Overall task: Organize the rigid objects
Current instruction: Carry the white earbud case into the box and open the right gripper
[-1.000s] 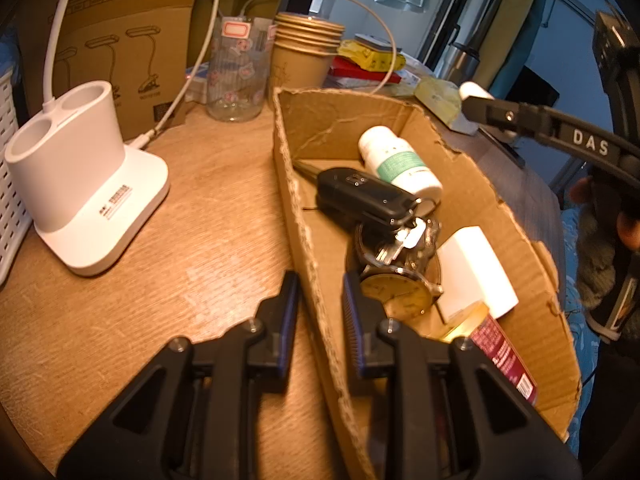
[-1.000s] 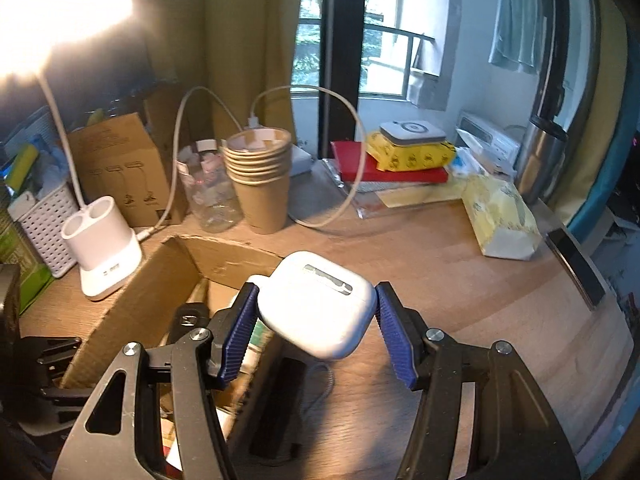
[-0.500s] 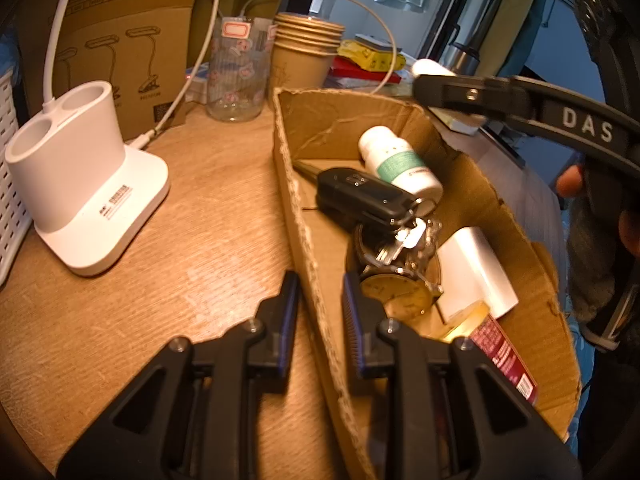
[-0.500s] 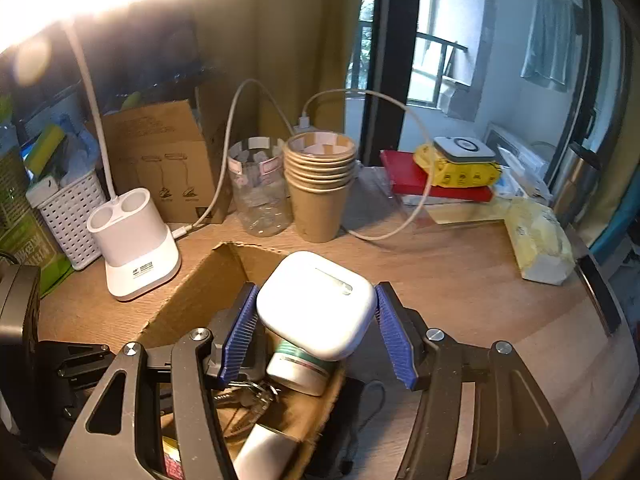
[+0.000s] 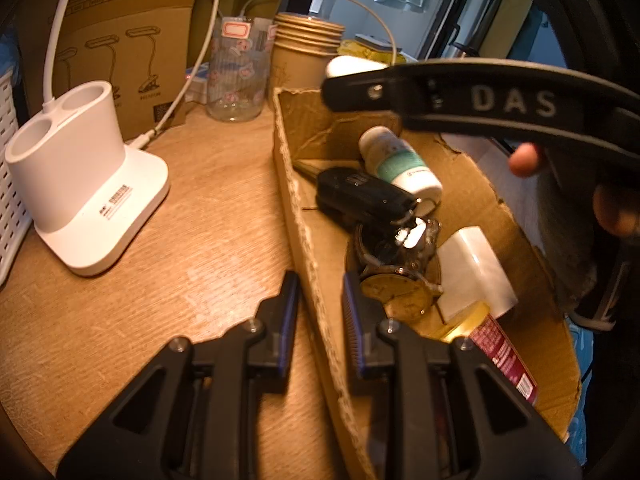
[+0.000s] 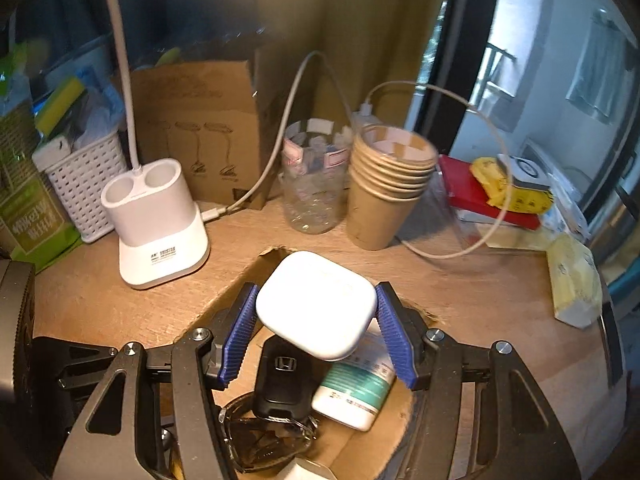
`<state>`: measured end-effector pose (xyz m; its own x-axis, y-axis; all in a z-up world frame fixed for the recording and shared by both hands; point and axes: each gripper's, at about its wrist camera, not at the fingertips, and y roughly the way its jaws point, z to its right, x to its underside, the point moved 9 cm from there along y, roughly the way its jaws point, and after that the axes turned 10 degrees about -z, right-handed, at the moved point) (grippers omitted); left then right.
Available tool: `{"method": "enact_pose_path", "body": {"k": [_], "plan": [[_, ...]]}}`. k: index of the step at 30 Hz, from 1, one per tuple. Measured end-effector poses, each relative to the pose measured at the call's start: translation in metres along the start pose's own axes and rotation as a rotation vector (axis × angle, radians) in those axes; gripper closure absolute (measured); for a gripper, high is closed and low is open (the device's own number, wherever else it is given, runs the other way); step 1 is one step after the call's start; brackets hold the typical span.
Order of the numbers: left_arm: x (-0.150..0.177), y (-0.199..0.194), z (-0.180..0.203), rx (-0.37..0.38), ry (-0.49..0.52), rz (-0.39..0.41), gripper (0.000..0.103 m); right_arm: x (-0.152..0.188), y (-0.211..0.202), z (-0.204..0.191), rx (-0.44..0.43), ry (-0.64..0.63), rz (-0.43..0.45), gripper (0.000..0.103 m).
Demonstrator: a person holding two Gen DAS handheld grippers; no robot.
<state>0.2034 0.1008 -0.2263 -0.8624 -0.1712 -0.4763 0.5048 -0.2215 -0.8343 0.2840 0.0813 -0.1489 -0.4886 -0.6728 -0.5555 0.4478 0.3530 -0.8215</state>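
Observation:
My right gripper (image 6: 316, 330) is shut on a white rounded earbud case (image 6: 316, 304) and holds it above the far end of a shallow cardboard box (image 5: 472, 168). In the box lie a black car key (image 6: 282, 380), a white pill bottle with a green label (image 5: 400, 162), a watch (image 5: 400, 288), a white block (image 5: 476, 270) and a red-labelled jar (image 5: 500, 356). My left gripper (image 5: 318, 304) is shut on the box's near left wall (image 5: 304, 248). The right gripper's arm (image 5: 480, 98) crosses the left wrist view, with the case (image 5: 352, 66) at its tip.
On the wooden table (image 5: 180, 240) stand a white lamp base (image 5: 84, 184), a glass cup (image 6: 314, 178), a stack of paper cups (image 6: 388, 186), a brown carton (image 6: 200, 128) and a white basket (image 6: 82, 180). Books and yellow packets (image 6: 504, 192) lie at the right.
My right gripper has carried the earbud case leftward, from beside the box to above its far end. My left gripper has stayed clamped on the box wall.

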Motion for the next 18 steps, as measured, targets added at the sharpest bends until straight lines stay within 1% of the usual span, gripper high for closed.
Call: {"method": "enact_pose_path", "body": {"k": [8,18], "plan": [[0.000,0.000,0.000,0.000,0.000,0.000,0.079,0.005,0.024,-0.003,-0.027,-0.011,-0.103,0.041],[0.000,0.000,0.001,0.000,0.000,0.000,0.079,0.011,0.038,-0.001,-0.026,-0.017,-0.170,0.041]]}}
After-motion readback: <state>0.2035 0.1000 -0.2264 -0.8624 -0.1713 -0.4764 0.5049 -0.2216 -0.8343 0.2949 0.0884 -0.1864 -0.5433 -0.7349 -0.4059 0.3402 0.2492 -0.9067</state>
